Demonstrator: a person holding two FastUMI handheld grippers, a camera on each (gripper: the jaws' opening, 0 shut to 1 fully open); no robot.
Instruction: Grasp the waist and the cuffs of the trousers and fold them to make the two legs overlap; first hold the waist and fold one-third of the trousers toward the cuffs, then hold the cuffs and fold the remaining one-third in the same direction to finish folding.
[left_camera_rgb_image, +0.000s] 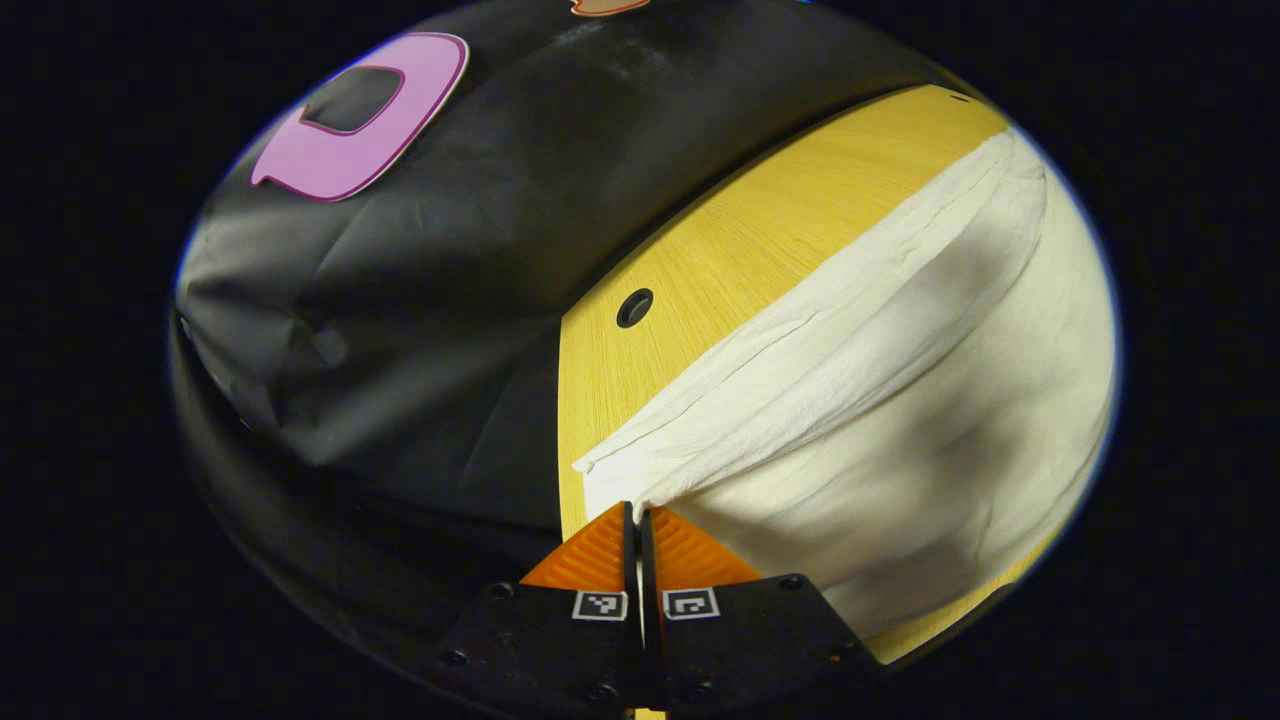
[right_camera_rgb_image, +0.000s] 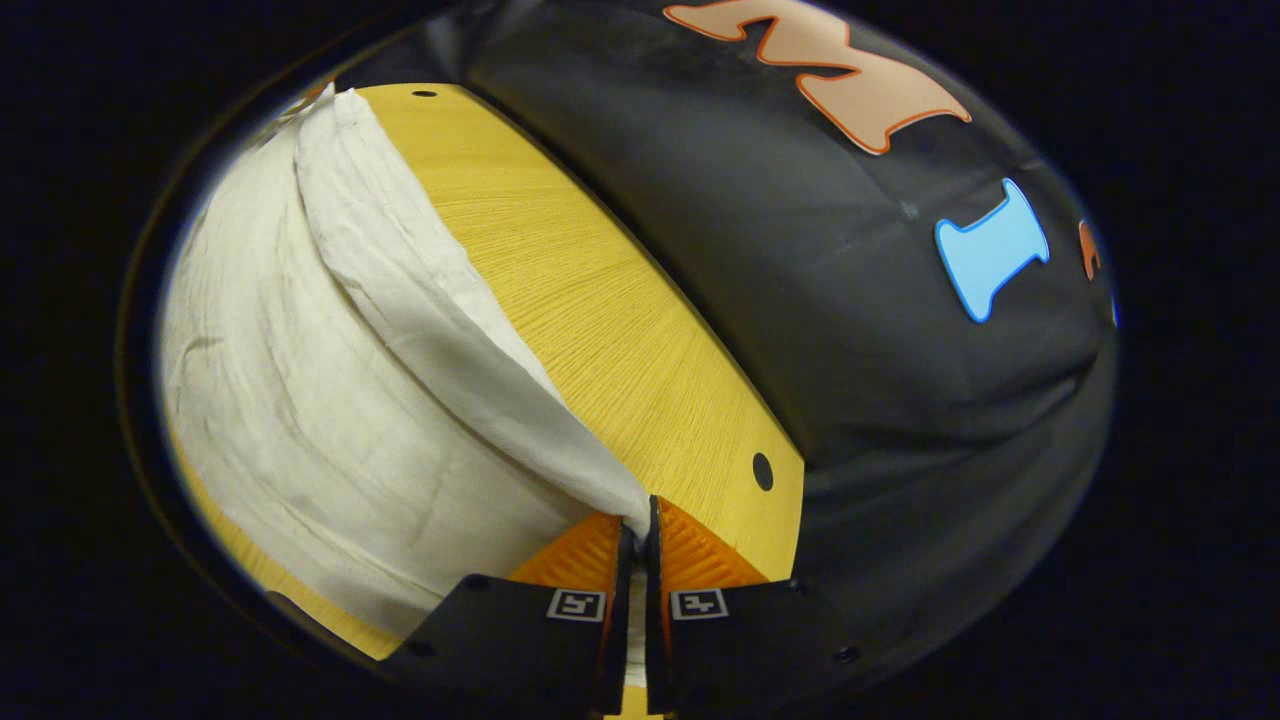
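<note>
Two grippers (left_camera_rgb_image: 637, 520) (right_camera_rgb_image: 637, 530) pinching trousers (left_camera_rgb_image: 900, 420) (right_camera_rgb_image: 330, 400); ends seemingly cropped.

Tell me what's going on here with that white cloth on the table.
A person is folding a pair of white fabric trousers on a yellow wooden table with two handheld grippers. The left gripper is shut on one corner of the cloth, and the right gripper is shut on another corner. The gripped edge is raised off the table and drapes between them, so a fold appears to be under way.
</note>
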